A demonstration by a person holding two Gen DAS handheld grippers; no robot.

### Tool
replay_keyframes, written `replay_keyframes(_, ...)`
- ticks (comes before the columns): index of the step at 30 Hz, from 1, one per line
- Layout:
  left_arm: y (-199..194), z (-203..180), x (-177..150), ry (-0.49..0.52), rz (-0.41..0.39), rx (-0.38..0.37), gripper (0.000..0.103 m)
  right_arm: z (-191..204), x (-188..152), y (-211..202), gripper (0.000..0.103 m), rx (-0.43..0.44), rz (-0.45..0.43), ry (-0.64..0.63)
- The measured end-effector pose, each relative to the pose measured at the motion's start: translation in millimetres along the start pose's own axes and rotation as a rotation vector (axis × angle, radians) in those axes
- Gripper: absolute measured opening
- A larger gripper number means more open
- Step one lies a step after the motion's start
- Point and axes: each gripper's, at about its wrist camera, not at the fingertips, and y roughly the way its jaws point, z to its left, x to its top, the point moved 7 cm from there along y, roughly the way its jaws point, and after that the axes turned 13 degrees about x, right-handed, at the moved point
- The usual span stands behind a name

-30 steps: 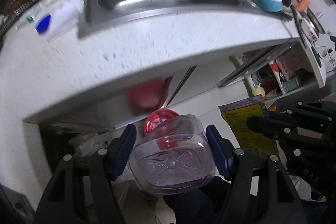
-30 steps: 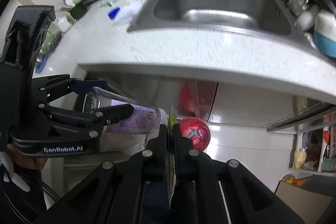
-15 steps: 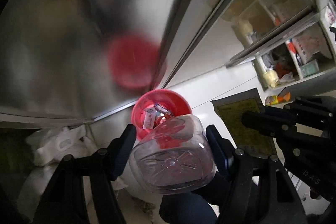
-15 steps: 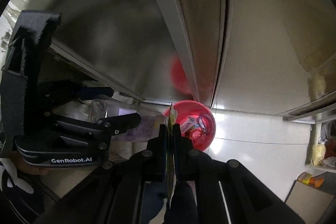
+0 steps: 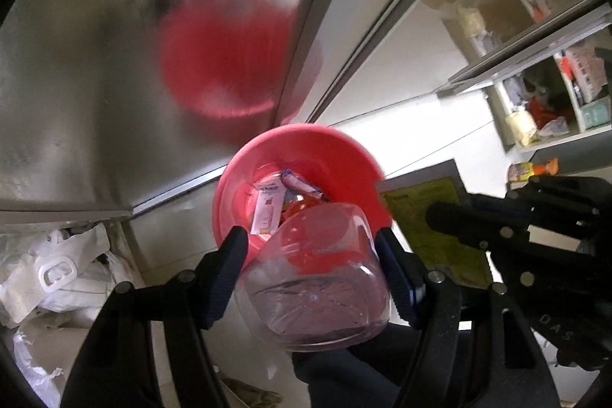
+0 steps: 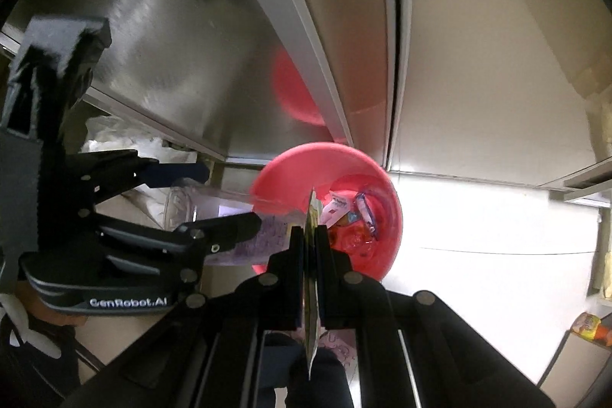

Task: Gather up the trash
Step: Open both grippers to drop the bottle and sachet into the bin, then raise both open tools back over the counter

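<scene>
My left gripper is shut on a clear plastic bottle, base toward the camera, neck pointing down over a red bin on the floor. The bin holds several wrappers and bits of trash. My right gripper is shut on a flat yellow packet, seen edge-on, just over the bin's near rim. In the left wrist view the same yellow packet hangs to the right of the bottle in the right gripper. The left gripper with the bottle shows at left in the right wrist view.
Steel cabinet doors rise right behind the bin and mirror it in red. White bags lie on the floor to the left. Open shelves with packets stand at the right. The floor is pale tile.
Both grippers have dropped from counter height, sink in view, down to the floor bin. The bin has grown much larger in both views. Both grips are unchanged.
</scene>
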Motion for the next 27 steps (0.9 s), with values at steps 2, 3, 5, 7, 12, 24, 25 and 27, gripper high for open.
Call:
replay_keyframes(2,9,1,-2,-0.007,0.013,0.004,0.067,-4,-2,7,0.005,-0.011,0.0,-0.003)
replay_keyframes(3,12,1,-3,-0.011,0.013,-0.002,0.067,-5,-2,10,0.005,-0.014,-0.002,-0.001)
replay_keyframes(5,13,1,-3,-0.015,0.007,-0.013,0.067,-8,-7,11,0.005,-0.008,0.002,0.005)
replay_keyframes(7,15,2,-2,-0.021,-0.01,-0.008,0.067,-12,-11,13,0.005,-0.024,0.014,0.005)
replay_keyframes(12,20,8,-6,-0.027,-0.008,-0.003,0.069,-17,-14,15,0.011,-0.029,0.013,0.005)
replay_keyframes(24,-101,25,-11,-0.026,-0.073,0.045,0.087,23,-20,-62,0.079,-0.082,-0.034,-0.025)
replay_keyframes(25,-115,25,-11,-0.028,-0.08,0.044,0.089,30,-19,-75,0.081,-0.09,-0.039,-0.026)
replay_keyframes(27,-148,26,-9,-0.028,-0.092,0.048,0.091,42,-17,-102,0.081,-0.112,-0.037,-0.016)
